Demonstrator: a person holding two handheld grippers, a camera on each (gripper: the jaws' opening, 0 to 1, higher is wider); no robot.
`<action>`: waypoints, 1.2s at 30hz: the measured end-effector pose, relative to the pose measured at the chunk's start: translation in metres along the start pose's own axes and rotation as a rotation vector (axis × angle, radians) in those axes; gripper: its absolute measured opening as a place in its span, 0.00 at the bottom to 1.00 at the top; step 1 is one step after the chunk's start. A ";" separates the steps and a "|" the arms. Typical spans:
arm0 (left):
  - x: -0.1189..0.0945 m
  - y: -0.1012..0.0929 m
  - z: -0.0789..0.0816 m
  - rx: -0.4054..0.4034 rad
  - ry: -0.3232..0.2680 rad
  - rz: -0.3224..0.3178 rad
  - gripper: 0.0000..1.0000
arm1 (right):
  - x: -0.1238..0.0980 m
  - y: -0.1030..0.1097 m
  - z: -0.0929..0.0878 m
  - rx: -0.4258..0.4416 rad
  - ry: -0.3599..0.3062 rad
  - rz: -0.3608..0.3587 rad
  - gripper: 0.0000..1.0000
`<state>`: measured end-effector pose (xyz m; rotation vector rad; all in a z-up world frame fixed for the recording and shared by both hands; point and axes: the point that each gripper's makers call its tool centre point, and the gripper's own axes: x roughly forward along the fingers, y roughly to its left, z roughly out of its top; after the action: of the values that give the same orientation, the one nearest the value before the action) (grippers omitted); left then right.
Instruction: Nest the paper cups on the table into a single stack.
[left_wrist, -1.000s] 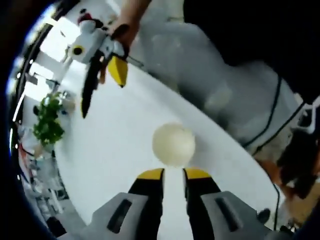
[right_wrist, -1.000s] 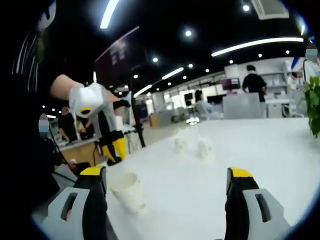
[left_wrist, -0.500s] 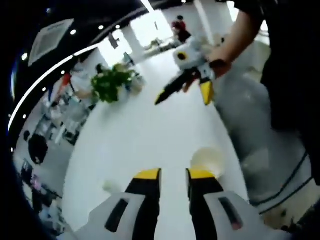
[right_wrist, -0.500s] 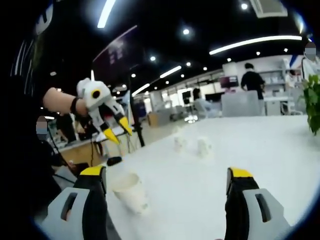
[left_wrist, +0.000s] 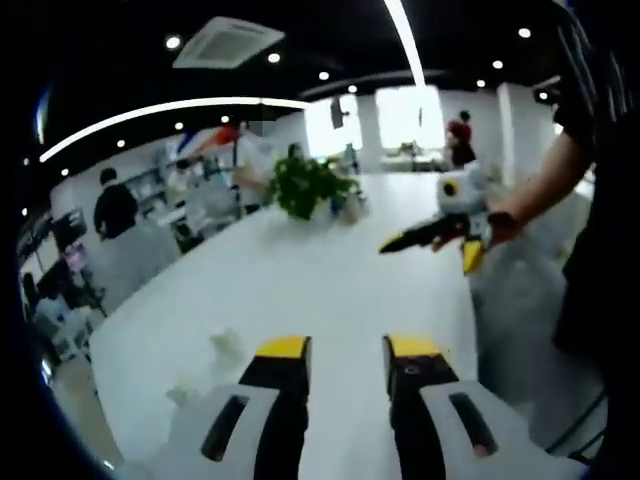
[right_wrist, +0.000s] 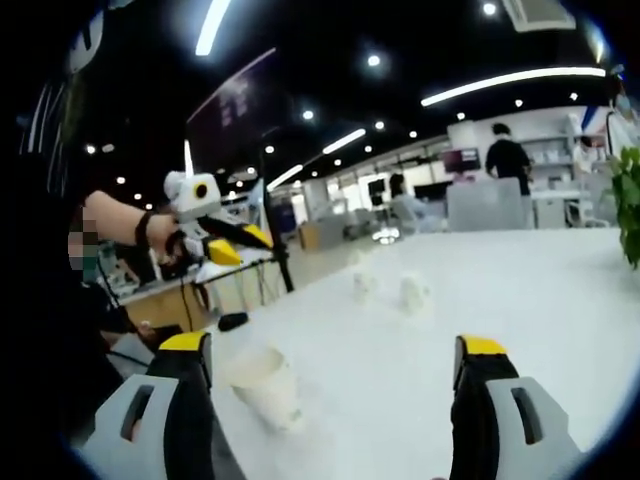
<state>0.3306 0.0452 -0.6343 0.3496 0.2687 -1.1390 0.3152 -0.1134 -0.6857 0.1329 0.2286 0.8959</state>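
The white table (right_wrist: 540, 300) carried a potted plant (left_wrist: 306, 186) at its far side. The right gripper (right_wrist: 333, 365) had its jaws spread wide and empty; the left gripper (left_wrist: 345, 350) had a narrow gap, gripping nothing. A paper cup (right_wrist: 264, 385) stood beside the right gripper's left jaw, 2 more cups (right_wrist: 390, 290) farther along the table.

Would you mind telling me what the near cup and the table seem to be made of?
The near cup looks like thin off-white paper, matte, with a rolled rim; blur leaves any coating unclear. The table looks like a smooth white laminate or painted board, slightly glossy, since it picks up soft light from the ceiling.
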 end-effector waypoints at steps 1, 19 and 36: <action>-0.001 0.000 0.002 -0.023 -0.023 0.010 0.32 | 0.001 0.000 0.001 -0.002 -0.001 0.000 1.00; -0.018 0.014 -0.022 -0.238 -0.106 0.191 0.99 | 0.017 0.003 -0.002 -0.010 0.045 0.038 1.00; -0.012 0.007 -0.032 -0.176 -0.093 0.204 0.99 | 0.098 -0.048 0.009 -0.129 0.114 0.070 1.00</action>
<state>0.3317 0.0706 -0.6577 0.1635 0.2432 -0.9206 0.4126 -0.0665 -0.7013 -0.0300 0.2732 0.9863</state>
